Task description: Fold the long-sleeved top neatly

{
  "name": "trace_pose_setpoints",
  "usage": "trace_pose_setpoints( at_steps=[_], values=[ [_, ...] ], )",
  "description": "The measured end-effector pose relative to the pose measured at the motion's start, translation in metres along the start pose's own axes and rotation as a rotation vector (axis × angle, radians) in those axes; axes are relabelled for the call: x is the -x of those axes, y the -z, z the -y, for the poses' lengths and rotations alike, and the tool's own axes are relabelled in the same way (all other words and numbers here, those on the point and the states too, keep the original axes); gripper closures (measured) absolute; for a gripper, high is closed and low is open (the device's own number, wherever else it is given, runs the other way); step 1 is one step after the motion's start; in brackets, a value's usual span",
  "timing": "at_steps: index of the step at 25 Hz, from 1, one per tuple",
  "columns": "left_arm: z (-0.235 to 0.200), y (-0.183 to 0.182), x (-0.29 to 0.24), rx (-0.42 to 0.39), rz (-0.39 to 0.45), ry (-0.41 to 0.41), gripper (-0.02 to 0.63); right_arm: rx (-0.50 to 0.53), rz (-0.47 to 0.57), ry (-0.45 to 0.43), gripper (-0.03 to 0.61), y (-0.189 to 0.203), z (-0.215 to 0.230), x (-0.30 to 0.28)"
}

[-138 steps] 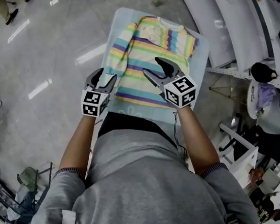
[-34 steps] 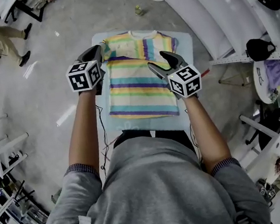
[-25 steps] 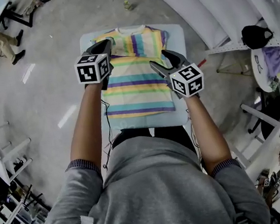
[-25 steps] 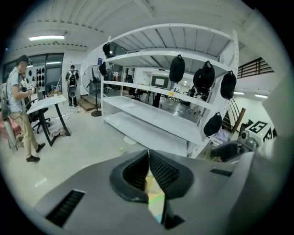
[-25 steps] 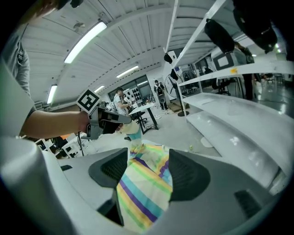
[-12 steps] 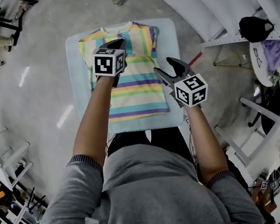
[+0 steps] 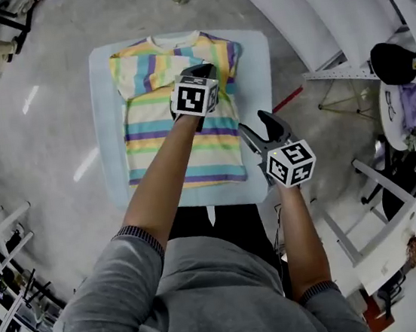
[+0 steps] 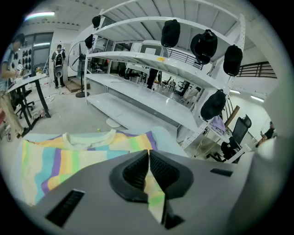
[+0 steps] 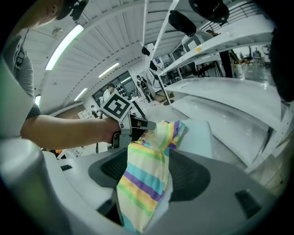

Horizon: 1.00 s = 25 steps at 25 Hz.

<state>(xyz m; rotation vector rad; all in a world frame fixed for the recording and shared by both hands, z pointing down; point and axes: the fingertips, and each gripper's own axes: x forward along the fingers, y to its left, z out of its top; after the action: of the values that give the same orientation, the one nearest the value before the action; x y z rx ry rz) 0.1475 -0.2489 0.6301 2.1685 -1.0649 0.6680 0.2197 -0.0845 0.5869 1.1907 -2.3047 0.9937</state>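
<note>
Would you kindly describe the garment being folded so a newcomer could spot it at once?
Beside the white shelving stands a pale blue table. The top lies on it. Nothing else there has pastel yellow, green, blue and purple stripes.

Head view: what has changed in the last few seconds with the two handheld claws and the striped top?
The left gripper, jaws together, crossed the striped top from its left edge to near its right sleeve; whether it pinches cloth is unclear. The right gripper, jaws apart, drew back from over the top to just past its right edge. The top stayed flat on the table, looking unchanged.
</note>
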Motion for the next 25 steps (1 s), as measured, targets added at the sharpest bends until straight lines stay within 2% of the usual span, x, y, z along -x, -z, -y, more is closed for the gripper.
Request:
trace_pose_setpoints(
  at_steps=[6, 10, 13, 15, 19, 25],
  values=[
    [0.002, 0.029, -0.035, 0.052, -0.012, 0.0, 0.589, -0.02, -0.032, 0.001, 0.279, 0.026, 0.005, 0.001],
    [0.006, 0.036, -0.048, 0.045, -0.017, 0.006, 0.581, -0.036, -0.035, 0.008, 0.279, 0.036, 0.01, 0.005],
    [0.018, 0.038, -0.048, 0.04, -0.011, 0.058, 0.483, -0.034, -0.041, 0.005, 0.278, 0.042, 0.011, 0.006],
    [0.028, 0.039, -0.044, 0.045, 0.0, 0.105, 0.443, -0.03, -0.043, 0.001, 0.276, 0.043, 0.01, 0.006],
    [0.047, 0.037, -0.029, 0.071, 0.042, 0.195, 0.414, -0.017, -0.04, -0.01, 0.275, 0.039, 0.004, 0.009],
    [0.07, 0.024, -0.008, 0.034, 0.089, 0.22, 0.39, 0.014, -0.022, -0.018, 0.273, 0.025, 0.0, 0.019]
  ],
)
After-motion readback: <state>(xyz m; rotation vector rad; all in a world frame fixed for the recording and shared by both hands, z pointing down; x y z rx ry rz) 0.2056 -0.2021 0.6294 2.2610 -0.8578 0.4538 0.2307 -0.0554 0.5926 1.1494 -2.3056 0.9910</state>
